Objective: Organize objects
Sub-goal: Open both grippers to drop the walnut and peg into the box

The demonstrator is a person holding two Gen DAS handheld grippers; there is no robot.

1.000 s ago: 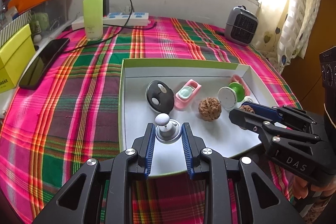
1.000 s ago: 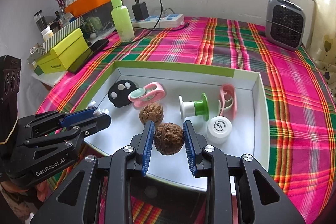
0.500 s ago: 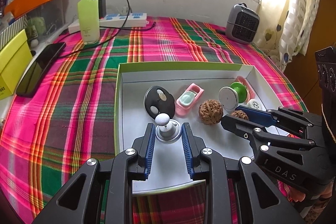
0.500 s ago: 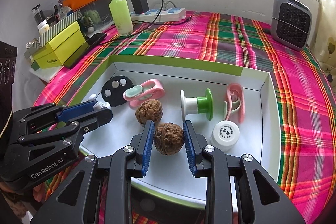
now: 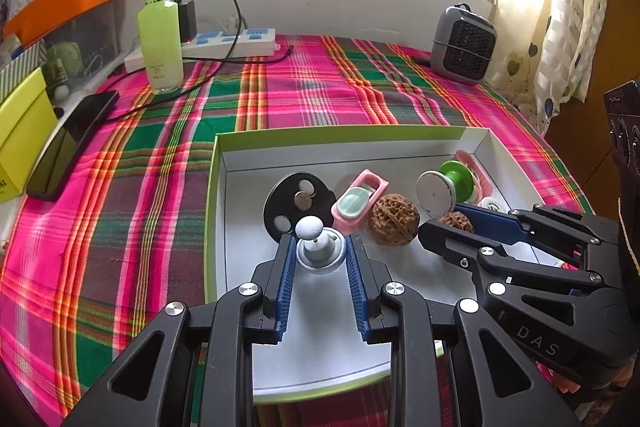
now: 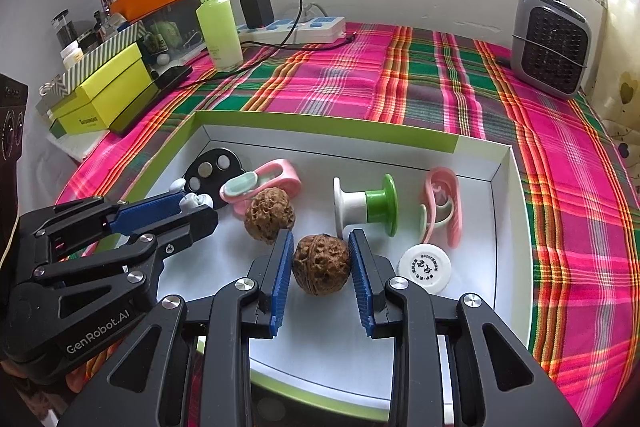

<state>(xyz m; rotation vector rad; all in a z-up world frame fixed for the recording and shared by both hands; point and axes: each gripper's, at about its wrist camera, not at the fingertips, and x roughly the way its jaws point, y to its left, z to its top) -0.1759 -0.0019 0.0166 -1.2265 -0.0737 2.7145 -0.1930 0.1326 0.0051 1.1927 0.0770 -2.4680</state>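
Okay, quick update: honestly nothing has changed over the last second. Both hands have stayed put and neither grip has budged, so I read this as a pause with both pieces secured, not a release.

My left gripper point(image 5: 319, 245) is pinching the little silver knob point(image 5: 320, 255) with the white ball on top, down at the near left part of the white box point(image 6: 328, 131). My right gripper point(image 6: 320, 241) has its blue pads pressed on either side of a walnut point(image 6: 321, 264), near the front middle of the same box. I can't tell whether either piece is off the floor of the box or just sitting on it.

It's crowded in there. The second walnut point(image 6: 269, 213) sits just beside my right jaws on the far left side, and the white cap point(image 6: 424, 265) is just to their right. A green-and-white spool point(image 6: 366, 205) lies behind the held walnut. The black disc point(image 5: 298, 201) and a pink clip point(image 5: 358, 199) are right past the knob. The two grippers are also close together, so I'd guess bumping them or a neighbour is the main risk.

Outside, on the plaid cloth point(image 6: 440, 79), the green bottle point(image 6: 218, 23) and heater point(image 6: 552, 45) are well clear.
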